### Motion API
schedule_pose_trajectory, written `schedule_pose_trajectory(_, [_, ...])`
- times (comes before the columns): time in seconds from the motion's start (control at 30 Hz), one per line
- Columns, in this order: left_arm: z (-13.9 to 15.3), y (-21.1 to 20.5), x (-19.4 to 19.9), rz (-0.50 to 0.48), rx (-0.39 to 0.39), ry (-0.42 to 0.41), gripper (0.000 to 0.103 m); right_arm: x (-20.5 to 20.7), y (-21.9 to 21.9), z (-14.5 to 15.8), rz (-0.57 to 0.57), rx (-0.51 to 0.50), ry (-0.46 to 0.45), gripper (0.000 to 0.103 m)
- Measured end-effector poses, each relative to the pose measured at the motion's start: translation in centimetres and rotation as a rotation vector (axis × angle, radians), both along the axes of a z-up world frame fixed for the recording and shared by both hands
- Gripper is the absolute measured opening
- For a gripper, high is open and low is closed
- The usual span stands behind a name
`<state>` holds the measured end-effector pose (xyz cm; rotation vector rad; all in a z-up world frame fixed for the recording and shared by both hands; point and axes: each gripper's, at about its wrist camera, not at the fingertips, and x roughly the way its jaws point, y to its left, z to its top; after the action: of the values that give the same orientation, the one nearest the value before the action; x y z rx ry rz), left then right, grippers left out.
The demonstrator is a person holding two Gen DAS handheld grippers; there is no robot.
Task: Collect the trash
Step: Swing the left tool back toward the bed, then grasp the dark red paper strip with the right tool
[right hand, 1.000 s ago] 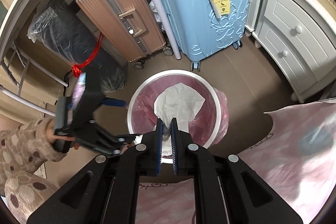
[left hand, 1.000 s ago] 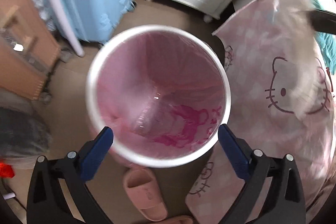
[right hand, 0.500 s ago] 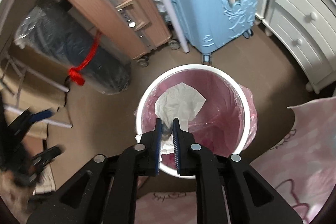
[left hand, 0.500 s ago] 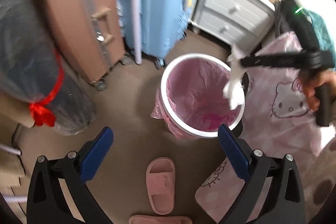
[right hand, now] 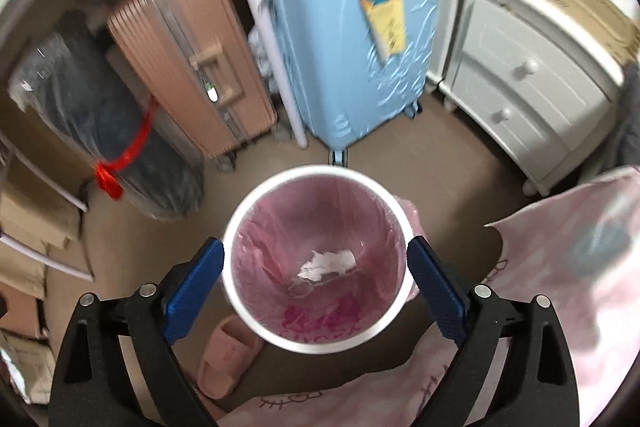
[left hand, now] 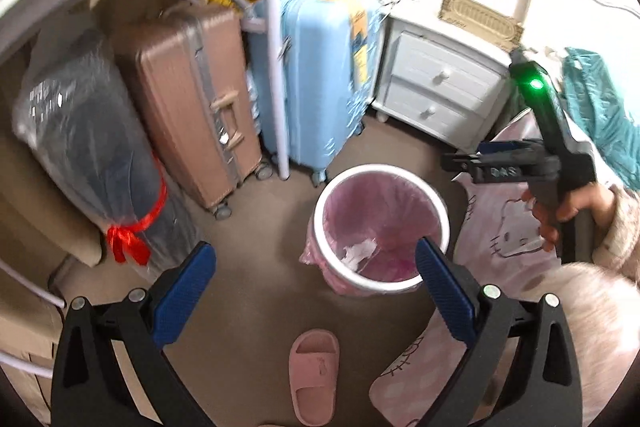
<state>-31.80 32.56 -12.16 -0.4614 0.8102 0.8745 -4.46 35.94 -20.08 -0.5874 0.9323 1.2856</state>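
- My right gripper point(right hand: 314, 281) hangs straight above the white trash bin point(right hand: 276, 337), its jaws having just swung wide, with nothing between the blue pads point(right hand: 438, 291).
- The crumpled white tissue point(right hand: 328, 263) now lies at the bottom of the bin's pink liner point(right hand: 256, 259), so I judge this drop-off done.
- My left gripper point(left hand: 316, 291) is wide too and empty, looking down at the bin from the near side.
- A pink slipper point(left hand: 314, 375) sits on the brown floor near the bin; a pink cartoon-cat blanket point(left hand: 516, 227) lies to its right.
- Far behind stand a blue suitcase point(right hand: 352, 39), a rose-gold suitcase point(right hand: 188, 59) and a white nightstand point(right hand: 524, 83).
- Next, I think, I should lift clear and look for more trash; none shows on the floor here.
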Motion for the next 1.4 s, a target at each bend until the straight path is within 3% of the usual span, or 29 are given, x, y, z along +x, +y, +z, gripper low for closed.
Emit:
schedule_pose_trajectory(0.23, [6.2,-1.9,2.2,-0.091,-0.014,-0.125,0.098,1.6,-9.2,7.5,-0.052,0.096,-0.063,0.096])
schedule_pose_trajectory(0.4, [10.2,-4.9,4.4,-0.113,0.032,-0.168,0.098,3.6,-18.1,11.7,-0.133,0.148,-0.035,0.096])
schedule_pose_trajectory(0.53, [12.5,-8.2,8.0,-0.187,0.064,-0.148,0.098,5.8,-26.4,14.4,-0.238,0.193,-0.071,0.096])
schedule_pose_trajectory(0.7, [14.5,-13.5,14.3,-0.352,0.117,-0.174,0.098,9.0,-37.0,16.8,-0.383,0.220,-0.143,0.096])
schedule_pose_trajectory(0.9, [13.7,-20.3,23.3,-0.581,0.067,-0.163,0.098,13.5,-48.5,18.5,-0.549,0.245,-0.192,0.096])
schedule_pose_trajectory(1.1, [11.6,-27.5,31.6,-0.796,0.034,-0.140,0.098,17.9,-58.3,17.3,-0.713,0.235,-0.186,0.096])
schedule_pose_trajectory(1.27, [9.1,-31.5,36.5,-0.899,-0.015,-0.121,0.098,20.9,-63.8,15.1,-0.787,0.249,-0.130,0.096])
schedule_pose_trajectory(1.4, [6.6,-33.2,40.3,-0.947,-0.077,-0.182,0.098,22.6,-65.5,13.0,-0.805,0.257,-0.053,0.096])
